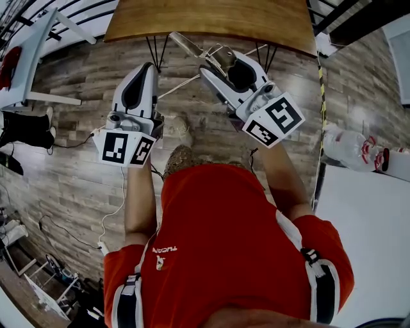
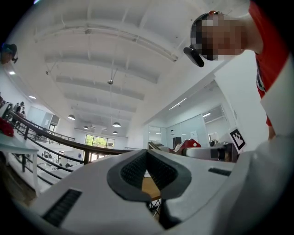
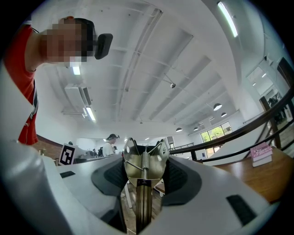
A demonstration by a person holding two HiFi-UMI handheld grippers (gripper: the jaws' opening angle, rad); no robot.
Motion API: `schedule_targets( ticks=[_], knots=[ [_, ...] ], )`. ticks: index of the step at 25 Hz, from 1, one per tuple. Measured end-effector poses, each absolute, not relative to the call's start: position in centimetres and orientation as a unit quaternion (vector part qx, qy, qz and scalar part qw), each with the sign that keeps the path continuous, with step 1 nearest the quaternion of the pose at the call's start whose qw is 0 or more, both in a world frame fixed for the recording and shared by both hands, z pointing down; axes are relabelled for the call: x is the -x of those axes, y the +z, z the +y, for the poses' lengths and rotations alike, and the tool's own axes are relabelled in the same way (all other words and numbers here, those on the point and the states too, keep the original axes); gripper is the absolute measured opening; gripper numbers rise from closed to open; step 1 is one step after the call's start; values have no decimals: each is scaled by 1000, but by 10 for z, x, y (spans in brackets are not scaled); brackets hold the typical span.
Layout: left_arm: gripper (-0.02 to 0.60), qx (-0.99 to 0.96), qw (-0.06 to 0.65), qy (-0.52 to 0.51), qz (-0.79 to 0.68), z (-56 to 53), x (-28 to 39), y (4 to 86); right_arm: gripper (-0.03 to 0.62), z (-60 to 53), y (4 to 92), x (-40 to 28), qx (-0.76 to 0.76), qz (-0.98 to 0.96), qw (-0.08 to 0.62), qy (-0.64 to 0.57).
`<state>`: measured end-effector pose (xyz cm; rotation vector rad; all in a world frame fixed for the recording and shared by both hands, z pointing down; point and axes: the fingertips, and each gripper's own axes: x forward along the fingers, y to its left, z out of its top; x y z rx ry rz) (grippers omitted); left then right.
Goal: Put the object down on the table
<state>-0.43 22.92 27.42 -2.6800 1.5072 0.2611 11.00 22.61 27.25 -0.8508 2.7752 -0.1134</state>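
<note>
A metal spring-loaded utensil (image 1: 204,51) sticks out of my right gripper (image 1: 221,64), whose jaws are shut on it. In the right gripper view the utensil (image 3: 143,160) stands upright between the dark pads (image 3: 177,176) of the right gripper (image 3: 144,173), its coil spring facing the camera. My left gripper (image 1: 148,69) is held beside it, to its left, shut with nothing in it. Its pads (image 2: 133,170) meet in the left gripper view, where the left gripper (image 2: 147,166) points up towards the ceiling. The wooden table (image 1: 211,19) lies just beyond both grippers, and both are held in the air short of its near edge.
The person's red shirt (image 1: 224,237) fills the lower head view. A white table (image 1: 25,57) stands at the left, a white surface (image 1: 365,224) at the right with a white-and-red pack (image 1: 352,147) beside it. Cables lie on the wood floor (image 1: 77,186). A pink book (image 3: 261,153) lies on the wooden table.
</note>
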Motion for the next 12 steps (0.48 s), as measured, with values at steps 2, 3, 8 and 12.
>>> schedule_targets(
  ticks=[2,3,8,12],
  knots=[
    [9,869,32,83,487,205,16,274,207,203,273,-99,294,948,115,-37],
    [9,869,34,84,486,191,21,274,209,190,272,-93,295,948,113,-36],
    [9,875,39,82,475,120,49,268,207,125,269,-63,307,946,101,-35],
    [9,882,39,79,464,63,72,266,207,70,270,-39,320,942,93,-36]
  ],
)
